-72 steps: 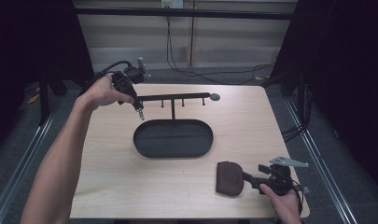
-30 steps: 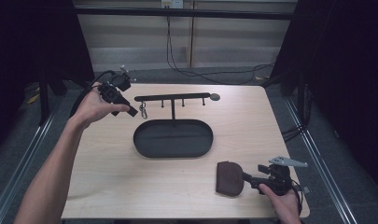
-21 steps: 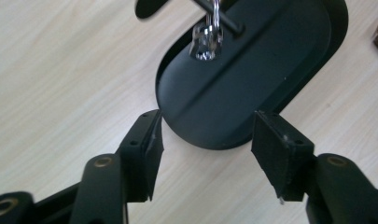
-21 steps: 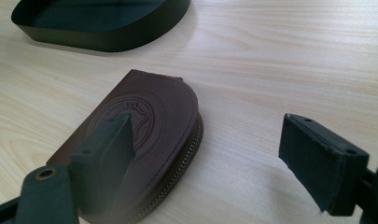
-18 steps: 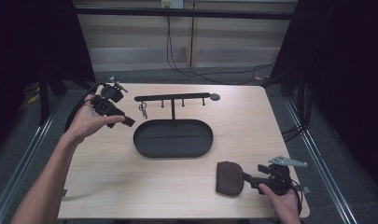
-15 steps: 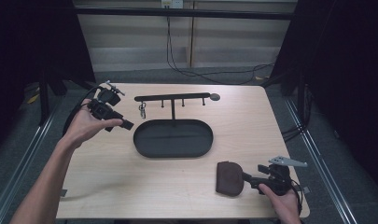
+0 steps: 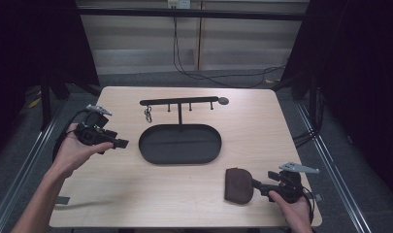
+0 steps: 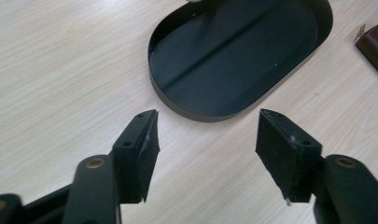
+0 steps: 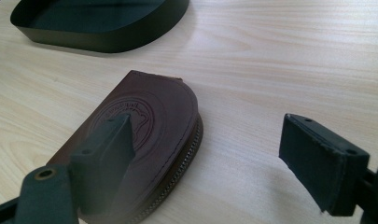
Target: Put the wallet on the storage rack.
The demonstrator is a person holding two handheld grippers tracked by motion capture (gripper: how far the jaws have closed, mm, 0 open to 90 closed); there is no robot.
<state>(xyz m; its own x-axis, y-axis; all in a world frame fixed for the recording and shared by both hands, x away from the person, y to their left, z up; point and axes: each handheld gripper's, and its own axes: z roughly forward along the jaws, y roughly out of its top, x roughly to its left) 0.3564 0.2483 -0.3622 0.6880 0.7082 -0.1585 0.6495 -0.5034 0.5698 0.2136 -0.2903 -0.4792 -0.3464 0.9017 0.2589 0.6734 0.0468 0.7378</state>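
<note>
The left gripper (image 7: 120,143) hovered off the table's left edge, its jaws apart and just opening further, with nothing between them. A small metal key ring (image 7: 148,115) hung from the black hook rail (image 7: 178,102) above the black oval metal tray (image 8: 168,95). The right gripper (image 9: 205,158), jaws apart, sat over the brown leather coin pouch (image 9: 144,135) lying flat near the table's front right. One jaw overlapped the pouch, so closing could probably have shoved it aside instead of pinching it.
</note>
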